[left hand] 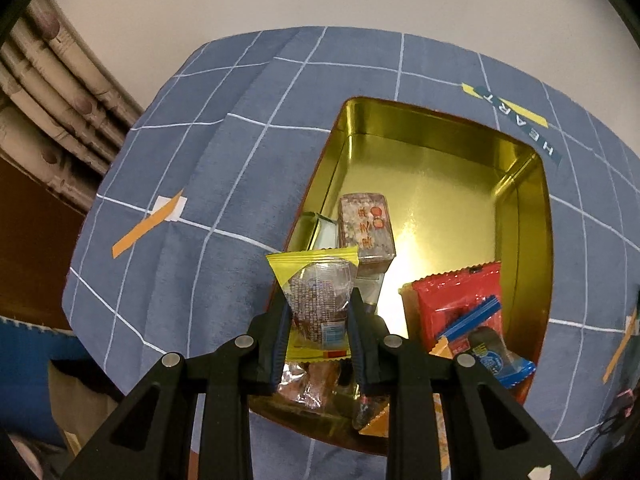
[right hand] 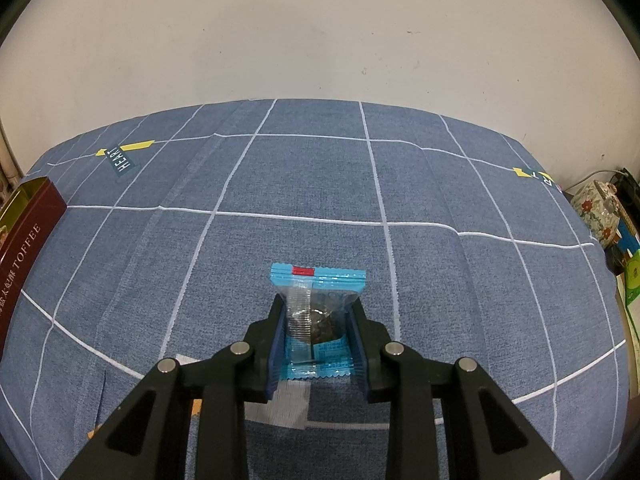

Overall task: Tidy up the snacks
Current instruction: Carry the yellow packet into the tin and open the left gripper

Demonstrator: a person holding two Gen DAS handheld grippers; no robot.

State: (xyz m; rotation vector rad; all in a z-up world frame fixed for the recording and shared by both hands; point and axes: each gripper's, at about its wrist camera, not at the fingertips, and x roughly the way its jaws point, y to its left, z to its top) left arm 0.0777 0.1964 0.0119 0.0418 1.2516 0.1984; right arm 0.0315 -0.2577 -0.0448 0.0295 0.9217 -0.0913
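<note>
Gold-lined metal catches the light inside the open tin [left hand: 516,184], which sits on the blue grid-patterned cloth [left hand: 192,160] covering the surface. The left claw [left hand: 319,300] hangs over the tin's near left edge, its pads pressed on a yellow-edged clear snack packet [left hand: 316,284] held upright between them. Already lying in the tin: a brown block-shaped snack [left hand: 366,224] with red characters standing toward the left side, a small green-and-white box [left hand: 318,230] just left of it, a red packet [left hand: 452,300] at the near right, and a blue-wrapped snack [left hand: 500,360] nearer still, partly over the red one. More wrapped pieces [left hand: 308,384] lie below the claw at the near end – too hidden by the fingers to tell apart. In the right wrist view, the right claw [right hand: 319,304] is closed narrowly on a light-blue snack packet [right hand: 318,304] with a dark round sweet showing through its clear window; the packet is gripped by its sides above the cloth [right hand: 312,184]. At the far left edge of that view stands the tin's dark red outer wall [right hand: 28,240] marked TOFFEE, well apart from the right claw. A flowered ceramic pot [right hand: 598,210] sits beyond the surface's right edge
</note>
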